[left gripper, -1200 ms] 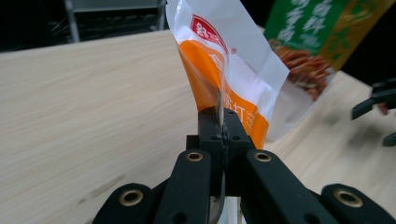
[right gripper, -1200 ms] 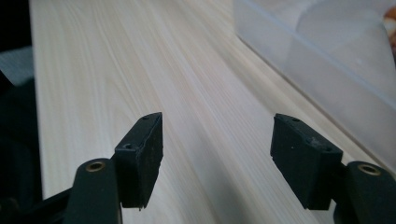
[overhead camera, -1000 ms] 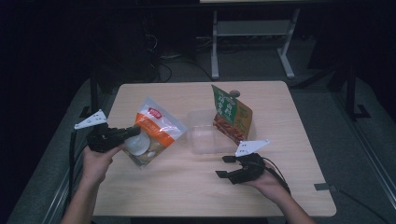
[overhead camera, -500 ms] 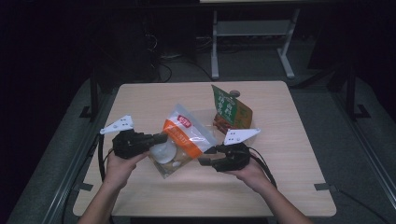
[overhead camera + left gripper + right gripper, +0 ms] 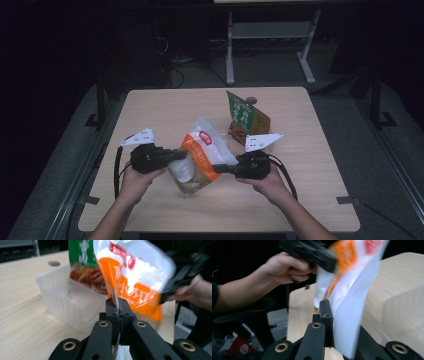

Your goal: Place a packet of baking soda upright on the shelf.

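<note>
An orange-and-white snack bag (image 5: 202,155) hangs above the table's front middle, stretched between both grippers. My left gripper (image 5: 182,154) is shut on the bag's left edge; in the left gripper view the jaws (image 5: 117,307) pinch the bag (image 5: 130,277) along its seam. My right gripper (image 5: 220,167) has just been closing and now clamps the opposite edge. In the right gripper view the white film (image 5: 352,302) runs between its jaws (image 5: 334,322) and hides the right one.
A clear plastic container (image 5: 226,131) sits just behind the bag, seen close in the left gripper view (image 5: 62,297). A green snack bag (image 5: 245,117) stands at its far side. A small round disc (image 5: 251,100) lies behind that. Dark floor surrounds the table (image 5: 300,200).
The left gripper carried the orange bag rightward and toward the front. The right gripper rose from the table, came in to the bag's right edge and shut on it.
</note>
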`<state>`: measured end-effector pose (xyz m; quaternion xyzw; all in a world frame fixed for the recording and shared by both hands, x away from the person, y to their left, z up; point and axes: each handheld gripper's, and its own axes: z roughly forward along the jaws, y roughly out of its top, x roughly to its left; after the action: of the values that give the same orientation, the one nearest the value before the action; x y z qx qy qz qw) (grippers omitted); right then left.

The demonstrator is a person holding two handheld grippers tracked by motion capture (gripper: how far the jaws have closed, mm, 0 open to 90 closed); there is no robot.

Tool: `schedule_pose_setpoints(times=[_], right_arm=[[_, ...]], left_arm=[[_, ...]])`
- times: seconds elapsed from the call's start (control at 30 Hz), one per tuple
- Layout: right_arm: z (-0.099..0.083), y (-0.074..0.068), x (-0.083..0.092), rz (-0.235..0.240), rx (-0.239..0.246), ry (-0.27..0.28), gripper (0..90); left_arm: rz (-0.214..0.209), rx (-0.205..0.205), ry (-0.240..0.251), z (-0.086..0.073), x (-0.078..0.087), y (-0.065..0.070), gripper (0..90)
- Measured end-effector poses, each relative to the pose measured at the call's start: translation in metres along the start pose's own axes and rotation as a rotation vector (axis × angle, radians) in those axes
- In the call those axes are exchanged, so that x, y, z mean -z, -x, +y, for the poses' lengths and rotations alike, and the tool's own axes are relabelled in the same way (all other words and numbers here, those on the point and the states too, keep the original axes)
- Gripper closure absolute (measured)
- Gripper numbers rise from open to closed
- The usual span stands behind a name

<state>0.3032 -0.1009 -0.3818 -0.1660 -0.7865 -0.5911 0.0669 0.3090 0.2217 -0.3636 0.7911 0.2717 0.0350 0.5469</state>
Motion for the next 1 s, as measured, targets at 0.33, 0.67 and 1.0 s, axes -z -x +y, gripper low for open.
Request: schedule_pose_setpoints(times=[0.33, 0.67, 1.0], right_arm=[[0.007, -0.012, 0.001, 0.036, 0.051, -0.022, 90.0], [0.015, -0.024, 0.013, 0.005, 0.139, -0.088, 90.0], [0.033, -0.025, 0.02, -0.067, 0.221, -0.162, 90.0]], left_arm=[[0.03, -0.076, -0.116, -0.005, -0.017, 0.006, 70.8], [0.042, -0.08, -0.16, -0.018, -0.013, 0.006, 49.5], [0.051, -0.087, -0.249, -0.048, -0.019, 0.014, 30.1]])
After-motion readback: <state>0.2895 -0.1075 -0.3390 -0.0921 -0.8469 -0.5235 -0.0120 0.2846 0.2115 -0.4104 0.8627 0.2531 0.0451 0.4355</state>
